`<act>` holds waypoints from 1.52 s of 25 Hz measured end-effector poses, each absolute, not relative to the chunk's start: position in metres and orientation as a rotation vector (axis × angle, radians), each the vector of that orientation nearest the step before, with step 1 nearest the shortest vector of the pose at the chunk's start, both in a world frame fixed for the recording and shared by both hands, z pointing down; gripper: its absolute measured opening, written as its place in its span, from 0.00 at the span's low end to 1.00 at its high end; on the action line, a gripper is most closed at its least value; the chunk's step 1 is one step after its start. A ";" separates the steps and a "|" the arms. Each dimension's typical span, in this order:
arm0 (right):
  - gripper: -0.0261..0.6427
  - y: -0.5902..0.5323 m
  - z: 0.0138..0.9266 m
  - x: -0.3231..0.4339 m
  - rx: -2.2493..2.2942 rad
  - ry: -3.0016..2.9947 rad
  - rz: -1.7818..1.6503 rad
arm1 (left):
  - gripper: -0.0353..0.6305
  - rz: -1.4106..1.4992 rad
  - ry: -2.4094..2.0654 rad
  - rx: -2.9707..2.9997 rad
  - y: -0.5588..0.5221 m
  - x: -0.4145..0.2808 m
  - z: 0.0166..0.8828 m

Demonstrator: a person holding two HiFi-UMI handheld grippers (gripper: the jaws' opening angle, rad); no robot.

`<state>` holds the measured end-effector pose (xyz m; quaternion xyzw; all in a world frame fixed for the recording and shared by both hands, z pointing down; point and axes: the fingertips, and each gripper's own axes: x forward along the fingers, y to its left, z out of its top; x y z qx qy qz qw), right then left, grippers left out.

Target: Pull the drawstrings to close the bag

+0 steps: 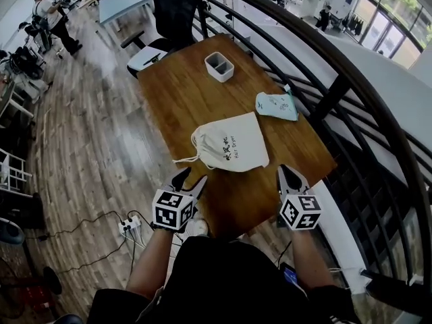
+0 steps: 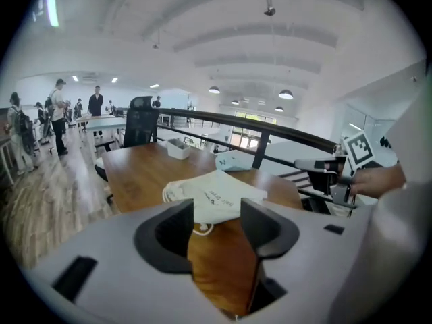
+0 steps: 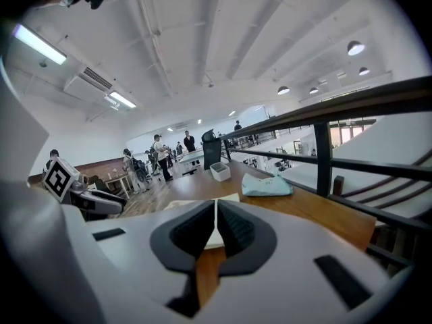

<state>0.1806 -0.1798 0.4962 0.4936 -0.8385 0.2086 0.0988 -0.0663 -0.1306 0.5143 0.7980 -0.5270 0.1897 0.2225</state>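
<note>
The person stands at the near edge of the wooden table (image 1: 175,86) with both forearms stretched forward, one tool in each hand. The left gripper (image 1: 192,178) is over the near left part of the table top and points forward and a little down, with its marker cube facing up. Its two jaws stand apart and nothing is held between them. In the left gripper view only the bag (image 2: 216,193) and the table surface show through the gap, farther away.

The right gripper (image 1: 288,171) is at the near right edge of the table, well apart from the left one, and also points forward and slightly down. Its jaws are together and they hold nothing.

The cream bag (image 1: 233,144) lies flat in the middle of the table, just beyond both grippers and touched by neither. Its gathered mouth is at the left end, and the drawstrings (image 1: 185,159) lie loose on the wood toward the left gripper.

Farther right is a pale green pouch (image 1: 277,105), and at the far end a small white tray (image 1: 219,66). A dark railing (image 1: 337,66) runs along the right side.
</note>
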 end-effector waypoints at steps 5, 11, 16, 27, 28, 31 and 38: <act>0.03 -0.175 0.456 0.176 1.576 -2.536 0.578 | 0.19 0.441 -1.540 2.303 -0.147 -0.081 0.475; 0.03 -0.159 0.424 0.170 1.679 -2.558 0.518 | 0.09 0.362 -1.535 2.437 -0.149 -0.097 0.436; 0.03 -0.151 0.419 0.164 1.748 -2.528 0.501 | 0.08 0.290 -1.526 2.486 -0.154 -0.114 0.421; 0.03 -0.143 0.404 0.160 1.815 -2.512 0.392 | 0.07 0.179 -1.547 2.525 -0.157 -0.137 0.408; 0.03 -0.144 0.404 0.159 1.814 -2.514 0.391 | 0.08 0.170 -1.547 2.524 -0.158 -0.139 0.407; 0.03 -0.146 0.403 0.153 1.804 -2.515 0.386 | 0.08 0.155 -1.550 2.521 -0.157 -0.142 0.406; 0.03 -0.154 0.404 0.148 1.784 -2.513 0.359 | 0.07 0.154 -1.563 2.512 -0.161 -0.148 0.408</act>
